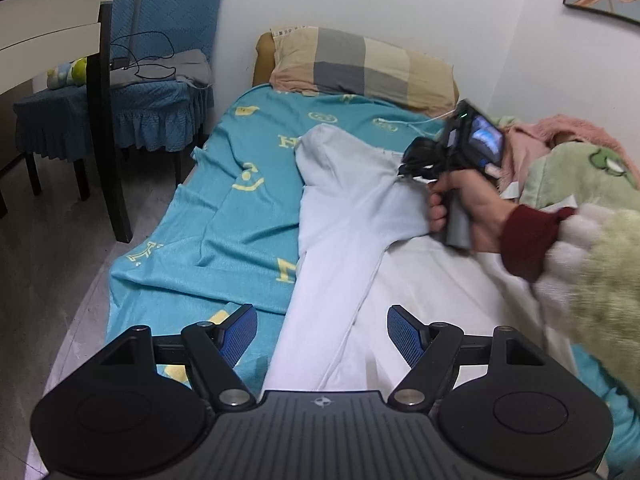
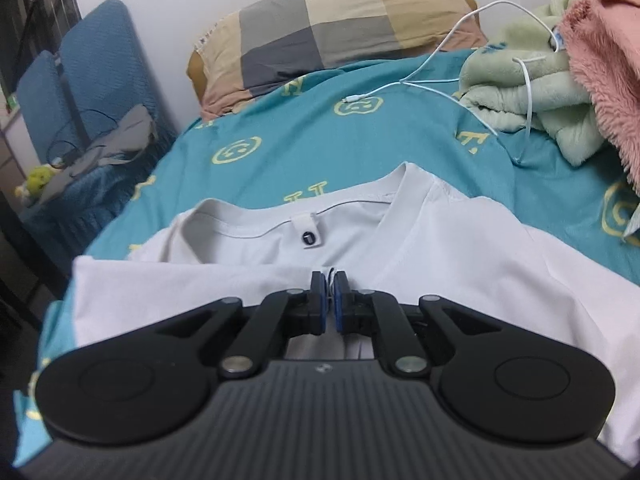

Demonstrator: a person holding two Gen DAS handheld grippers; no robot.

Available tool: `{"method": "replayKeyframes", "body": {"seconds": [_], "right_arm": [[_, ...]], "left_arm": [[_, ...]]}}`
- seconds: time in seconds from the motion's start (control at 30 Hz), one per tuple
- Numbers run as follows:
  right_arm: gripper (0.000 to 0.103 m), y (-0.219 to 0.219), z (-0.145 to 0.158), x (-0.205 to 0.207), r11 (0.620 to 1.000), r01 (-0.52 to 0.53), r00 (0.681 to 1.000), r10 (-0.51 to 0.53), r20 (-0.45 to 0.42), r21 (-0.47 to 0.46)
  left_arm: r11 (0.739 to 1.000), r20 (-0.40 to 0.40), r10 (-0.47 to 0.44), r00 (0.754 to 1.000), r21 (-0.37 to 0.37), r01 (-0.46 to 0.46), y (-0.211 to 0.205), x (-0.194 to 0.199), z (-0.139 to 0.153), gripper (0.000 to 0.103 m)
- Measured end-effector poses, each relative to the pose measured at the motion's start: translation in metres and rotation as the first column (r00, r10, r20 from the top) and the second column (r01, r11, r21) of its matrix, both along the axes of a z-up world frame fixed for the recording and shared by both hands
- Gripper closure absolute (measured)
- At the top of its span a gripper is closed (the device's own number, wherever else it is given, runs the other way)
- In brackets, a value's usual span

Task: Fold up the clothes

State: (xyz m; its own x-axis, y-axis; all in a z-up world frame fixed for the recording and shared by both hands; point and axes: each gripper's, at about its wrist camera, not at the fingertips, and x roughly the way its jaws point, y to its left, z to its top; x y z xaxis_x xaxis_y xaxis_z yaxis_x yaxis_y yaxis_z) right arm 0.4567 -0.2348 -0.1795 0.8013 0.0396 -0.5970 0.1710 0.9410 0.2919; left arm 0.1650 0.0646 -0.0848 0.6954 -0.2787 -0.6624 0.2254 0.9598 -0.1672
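A bed [image 1: 248,208] with a teal sheet stands against a white wall. The sheet carries yellow printed emblems and letters; an "H" is legible in the left wrist view, the other marks are partly folded or cut off.

The white T-shirt [image 2: 460,248] lies on the bed, collar toward the pillow. A small white tab with a dark round mark [image 2: 309,236] sits inside the collar; its writing is too small to read.

Right tongs [image 2: 330,280]: closed on a fold of the T-shirt, cloth visible between the blue pads. In the left wrist view the right hand [image 1: 468,208] holds this tool raised, and the fabric it grips is lifted off the bed.

Left tongs [image 1: 322,330]: open, pads well apart, over the lower part of the T-shirt, gripping nothing.

Surroundings:
- Checked pillow [image 2: 332,28] at the head of the bed.
- White charging cable [image 2: 432,84] across the sheet, beyond the collar.
- Green blanket [image 2: 532,108] and pink blanket [image 2: 604,60] piled at the right.
- Blue covered chairs [image 1: 160,72] left of the bed, carrying grey cloth and a black cord.
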Motion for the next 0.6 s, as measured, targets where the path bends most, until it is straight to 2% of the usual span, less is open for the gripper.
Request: {"method": "replayKeyframes", "body": {"seconds": [0.07,0.13,0.3,0.5,0.6], "right_arm": [[0.089,0.0,0.011,-0.011,0.999,-0.014,0.999,0.016,-0.037,0.036],[0.074,0.001,0.027,-0.036,0.997,-0.035,0.998,0.038,-0.043,0.068],[0.063,0.009,0.075,-0.125,0.984,-0.1,0.995,0.1,0.004,0.148],[0.061,0.027,0.127,-0.268,0.973,-0.126,0.992,0.121,0.036,0.196],[0.06,0.037,0.143,-0.324,0.978,-0.142,0.99,0.137,0.041,0.155]], "left_arm": [[1.0,-0.009,0.008,1.0,0.001,-0.008,0.003,0.002,-0.002,0.029],[1.0,-0.007,0.013,1.0,0.009,-0.013,0.004,0.001,-0.001,0.029],[0.999,0.018,0.009,1.0,0.033,-0.01,0.001,-0.011,0.006,0.029],[0.999,0.08,0.003,0.997,0.04,-0.006,0.002,-0.037,0.026,0.029],[1.0,0.092,0.01,0.996,0.028,-0.013,0.003,-0.047,0.034,0.029]]}}
